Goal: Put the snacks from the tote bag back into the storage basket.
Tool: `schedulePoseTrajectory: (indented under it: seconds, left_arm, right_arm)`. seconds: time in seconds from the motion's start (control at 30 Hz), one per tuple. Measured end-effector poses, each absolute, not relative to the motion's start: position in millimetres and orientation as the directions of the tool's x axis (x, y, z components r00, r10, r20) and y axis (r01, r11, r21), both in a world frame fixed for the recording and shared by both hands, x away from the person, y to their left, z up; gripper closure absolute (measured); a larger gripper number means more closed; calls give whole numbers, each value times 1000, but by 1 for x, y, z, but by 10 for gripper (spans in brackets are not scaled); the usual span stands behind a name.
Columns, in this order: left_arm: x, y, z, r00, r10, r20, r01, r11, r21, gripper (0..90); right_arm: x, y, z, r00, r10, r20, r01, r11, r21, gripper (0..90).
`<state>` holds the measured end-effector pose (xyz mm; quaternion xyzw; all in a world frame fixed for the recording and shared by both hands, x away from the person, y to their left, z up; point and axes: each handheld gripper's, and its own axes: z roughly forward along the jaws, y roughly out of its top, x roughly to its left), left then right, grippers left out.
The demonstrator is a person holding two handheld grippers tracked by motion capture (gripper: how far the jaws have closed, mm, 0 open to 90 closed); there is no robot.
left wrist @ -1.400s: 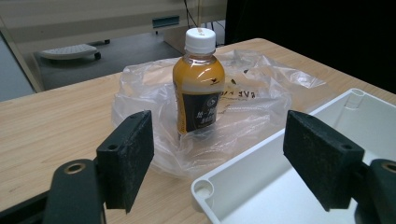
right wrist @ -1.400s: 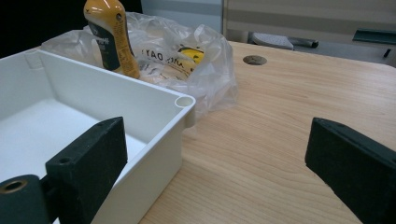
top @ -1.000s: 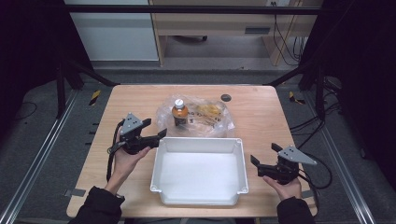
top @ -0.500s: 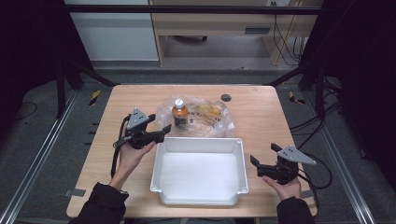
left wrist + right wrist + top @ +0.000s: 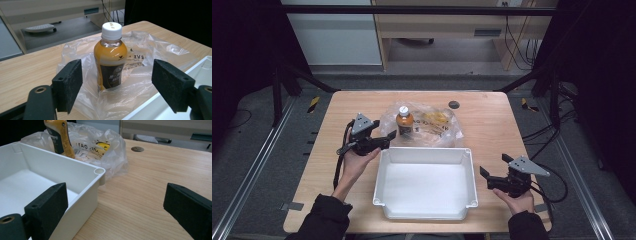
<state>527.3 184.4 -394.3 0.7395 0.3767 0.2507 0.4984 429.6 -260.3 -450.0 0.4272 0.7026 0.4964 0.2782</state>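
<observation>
A small bottle (image 5: 404, 122) of orange drink with a white cap and dark label stands upright on a crumpled clear plastic bag (image 5: 439, 127) at the table's middle back. My left gripper (image 5: 387, 140) is open just left of it. In the left gripper view the bottle (image 5: 110, 57) stands a short way ahead, centred between the wide jaws of the left gripper (image 5: 120, 83). A white empty bin (image 5: 424, 154) sits in front of the bag. My right gripper (image 5: 493, 166) hovers open beside the bin's right wall (image 5: 75, 173), with bare wood between the jaws of the right gripper (image 5: 117, 206).
A dark round grommet (image 5: 454, 104) is set in the wooden table behind the bag. Bare tabletop (image 5: 497, 130) stretches right of the bag and bin. Metal frame rails run along both sides of the table, and a desk stands beyond its far edge.
My left gripper has moved forward and a little right, closing in on the bottle. The right gripper, the bin and the bottle have stayed put.
</observation>
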Motion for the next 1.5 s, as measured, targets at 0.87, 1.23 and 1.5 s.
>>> schedulePoseTrajectory:
  seconds: [0.87,1.23,1.5]
  left_arm:
    - [552,156,-370,600,799,35,266,-240,934,252]
    - [563,150,-369,589,807,35,266,-234,935,261]
    - [573,144,-374,575,817,41,277,-241,930,266]
  right_arm:
    - [431,-260,-451,-485,874,35,327,145,934,60]
    - [431,-260,-451,-487,873,37,328,143,934,60]
    - [431,-260,-451,-486,873,38,329,142,934,60]
